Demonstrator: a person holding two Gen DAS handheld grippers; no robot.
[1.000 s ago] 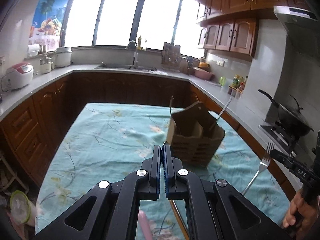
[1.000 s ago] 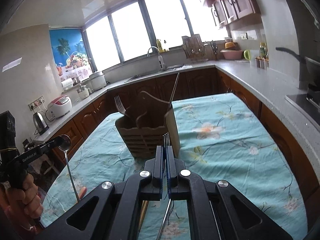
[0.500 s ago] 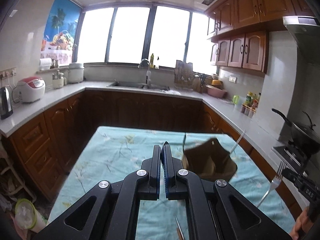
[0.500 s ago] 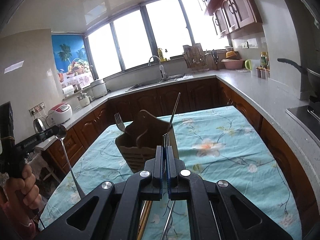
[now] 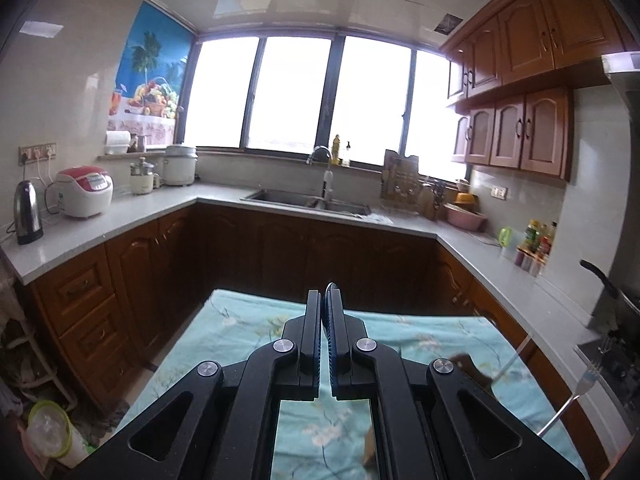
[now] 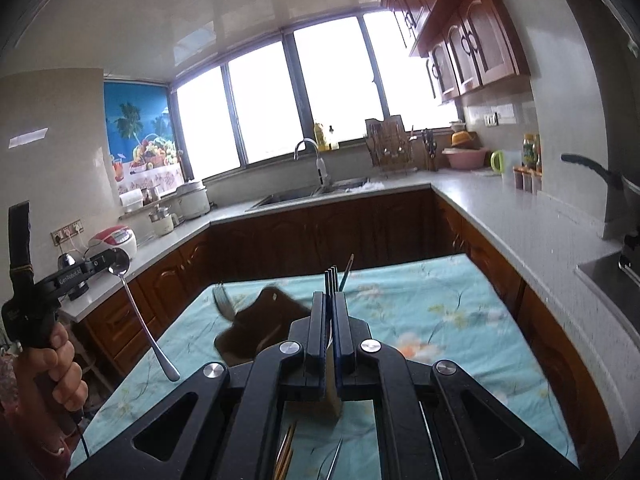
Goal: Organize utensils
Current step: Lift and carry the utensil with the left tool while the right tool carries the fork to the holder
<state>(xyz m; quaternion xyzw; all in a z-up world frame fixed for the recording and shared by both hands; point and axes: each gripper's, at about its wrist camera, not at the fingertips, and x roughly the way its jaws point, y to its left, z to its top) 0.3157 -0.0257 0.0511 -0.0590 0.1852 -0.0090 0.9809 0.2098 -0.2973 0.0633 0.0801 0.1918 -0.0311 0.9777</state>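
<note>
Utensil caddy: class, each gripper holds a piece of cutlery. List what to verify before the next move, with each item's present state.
1. Left gripper shut on the spoon, gripping its bowl: ok.
2. Right gripper shut on the fork, tines forward: ok.
3. Spoon hangs clear of the caddy: ok.
4. Caddy upright on the tablecloth: cannot tell, blurred.
5. Free compartment for each piece: cannot tell; a second fork already stands inside.
</note>
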